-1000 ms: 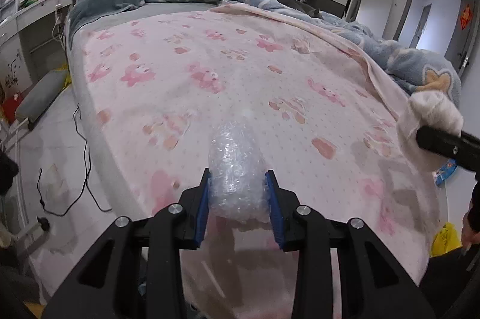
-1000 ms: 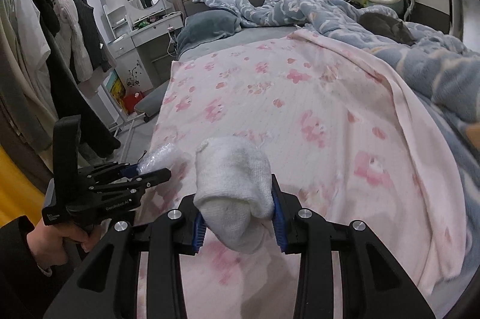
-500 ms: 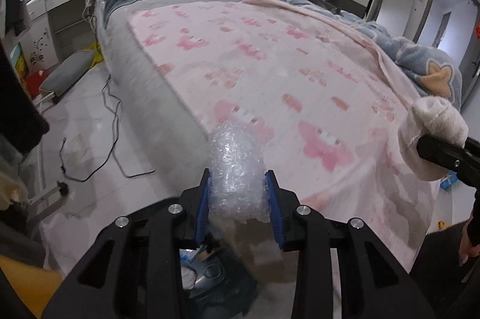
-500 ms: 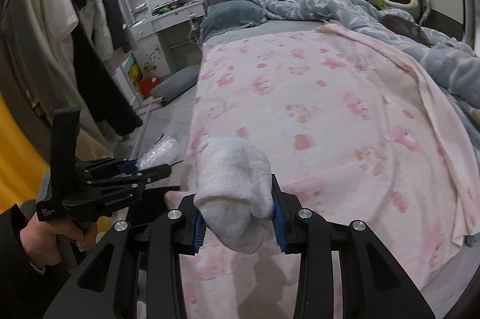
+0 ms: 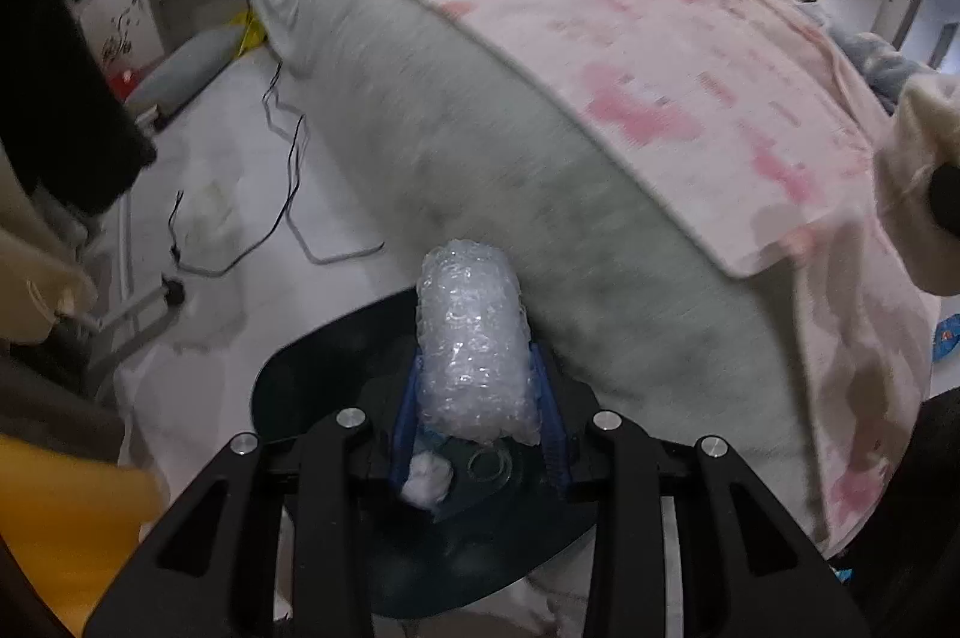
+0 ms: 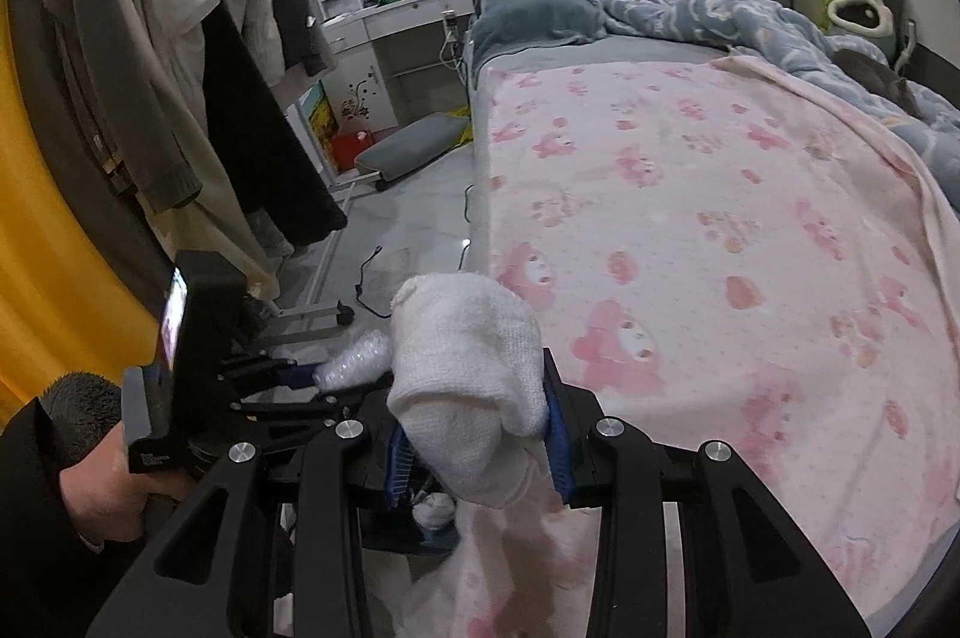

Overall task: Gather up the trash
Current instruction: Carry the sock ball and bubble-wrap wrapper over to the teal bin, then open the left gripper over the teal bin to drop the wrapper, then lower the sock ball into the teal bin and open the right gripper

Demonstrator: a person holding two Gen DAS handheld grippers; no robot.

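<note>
L gripper (image 5: 477, 398) clamps bubble wrap (image 5: 471, 344) over dark bin (image 5: 288, 386), R gripper (image 6: 474, 443) clamps white cloth (image 6: 462, 368) by pink-blanket bed (image 6: 720, 230).

Both grippers, the left (image 5: 477, 398) and the right (image 6: 477, 434), are matte black linkages with silver screws and ribbed blue pads (image 6: 555, 434). The hand (image 6: 114, 494) shows bare skin below a black sleeve (image 6: 42, 458) with a fuzzy cuff.
</note>
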